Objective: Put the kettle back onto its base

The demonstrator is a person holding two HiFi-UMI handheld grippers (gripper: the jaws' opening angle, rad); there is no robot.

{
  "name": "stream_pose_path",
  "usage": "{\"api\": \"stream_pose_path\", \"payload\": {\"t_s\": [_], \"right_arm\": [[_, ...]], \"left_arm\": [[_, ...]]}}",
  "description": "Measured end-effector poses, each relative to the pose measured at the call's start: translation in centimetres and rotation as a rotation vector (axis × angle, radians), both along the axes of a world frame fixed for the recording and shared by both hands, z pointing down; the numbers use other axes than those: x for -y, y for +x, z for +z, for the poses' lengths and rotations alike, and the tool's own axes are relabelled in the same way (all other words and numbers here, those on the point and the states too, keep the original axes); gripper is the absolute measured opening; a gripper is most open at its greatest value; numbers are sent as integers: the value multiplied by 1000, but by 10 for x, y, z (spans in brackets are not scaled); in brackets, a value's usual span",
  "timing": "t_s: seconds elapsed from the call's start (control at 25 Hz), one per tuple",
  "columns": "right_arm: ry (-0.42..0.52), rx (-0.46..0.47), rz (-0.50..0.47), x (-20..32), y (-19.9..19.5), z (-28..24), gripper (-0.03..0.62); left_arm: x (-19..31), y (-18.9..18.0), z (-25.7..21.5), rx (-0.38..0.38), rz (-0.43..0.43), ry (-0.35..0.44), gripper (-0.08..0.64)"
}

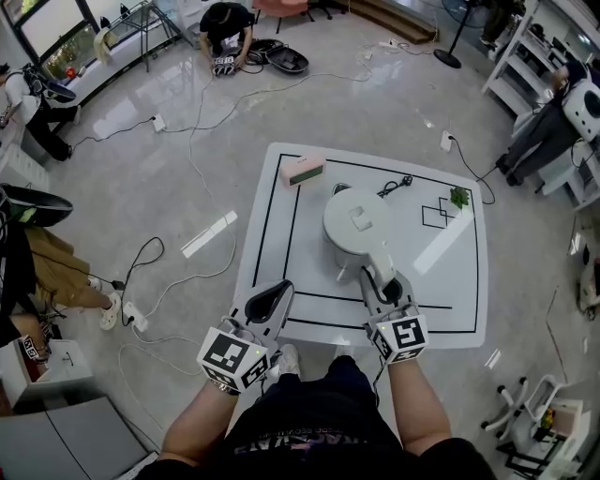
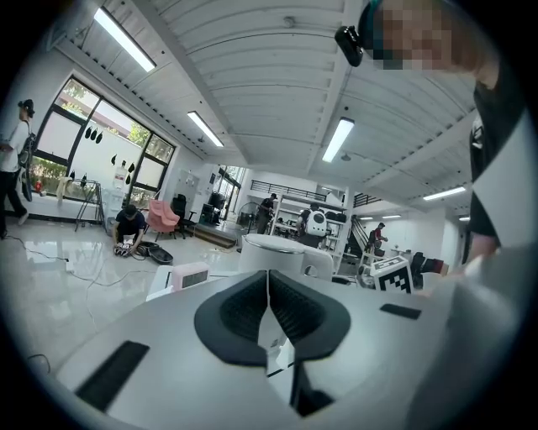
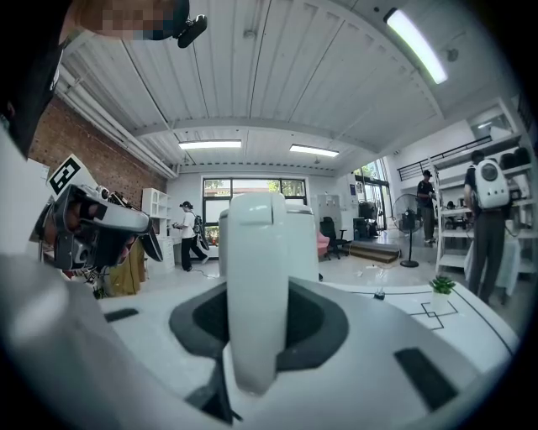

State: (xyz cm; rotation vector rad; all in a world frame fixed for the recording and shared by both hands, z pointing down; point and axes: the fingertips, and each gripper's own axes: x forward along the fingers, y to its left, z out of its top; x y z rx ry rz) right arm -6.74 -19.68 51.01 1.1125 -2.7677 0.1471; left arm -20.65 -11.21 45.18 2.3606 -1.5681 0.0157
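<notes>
A white kettle (image 1: 356, 225) stands in the middle of the white table (image 1: 450, 300), its handle (image 1: 378, 267) pointing toward me. My right gripper (image 1: 382, 281) is shut on that handle; in the right gripper view the handle (image 3: 252, 285) fills the gap between the dark pads (image 3: 315, 315). A dark bit (image 1: 339, 188) shows at the kettle's far edge, with a black cord (image 1: 398, 183) close by; I cannot tell whether the kettle rests on its base. My left gripper (image 1: 275, 298) hovers shut and empty at the table's near left edge, pads (image 2: 290, 306) pressed together, the kettle (image 2: 282, 256) ahead of it.
A pink clock (image 1: 302, 171) lies at the table's far left, a small green plant (image 1: 458, 197) at the far right by a black square outline. Cables and a power strip (image 1: 134, 317) trail over the floor on the left. A person crouches far off (image 1: 225, 28).
</notes>
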Motion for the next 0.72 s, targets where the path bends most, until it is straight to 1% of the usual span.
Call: {"api": "stream_pose_path", "payload": {"t_s": [0.32, 0.48, 0.72], "right_arm": [[-37, -35, 22, -2, 3, 6, 104], [-54, -44, 59, -7, 13, 8, 151], [-27, -50, 128, -28, 33, -3, 161]], "left_arm": [[1, 11, 0, -4, 56, 9, 16], [-1, 18, 2, 2, 100, 8, 37], [-5, 33, 3, 3, 188, 19, 57]]}}
